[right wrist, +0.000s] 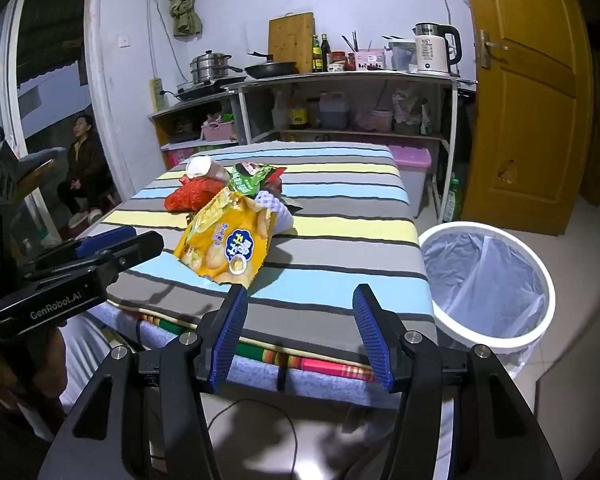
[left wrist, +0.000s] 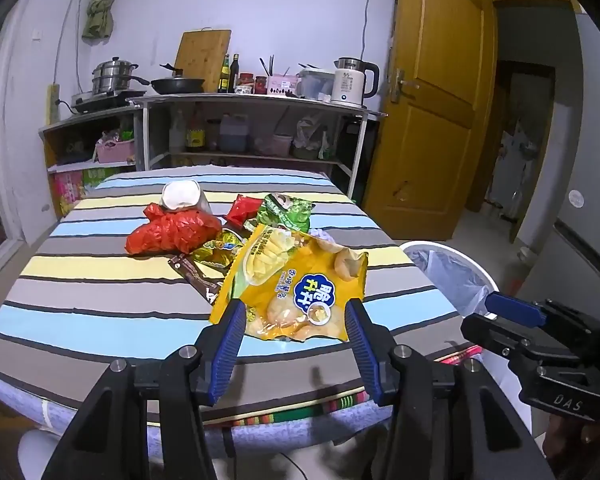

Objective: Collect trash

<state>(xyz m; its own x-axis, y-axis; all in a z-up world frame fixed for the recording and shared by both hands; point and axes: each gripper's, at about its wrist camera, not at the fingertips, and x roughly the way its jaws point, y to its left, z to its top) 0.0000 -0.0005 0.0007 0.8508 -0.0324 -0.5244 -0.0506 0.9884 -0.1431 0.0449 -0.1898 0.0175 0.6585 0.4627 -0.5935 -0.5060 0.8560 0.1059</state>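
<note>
A yellow snack bag lies at the near end of a trash pile on the striped table. Behind it are a red plastic bag, a green packet, a white cup on its side and a brown wrapper. My left gripper is open, its fingertips flanking the yellow bag's near edge without pressing it. My right gripper stands open and empty over the table's front edge. The white bin with a clear liner stands right of the table.
A shelf unit with pots, a pan, bottles and a kettle stands behind the table. A yellow door is open at the right. A person sits at the far left. A pink box sits behind the table.
</note>
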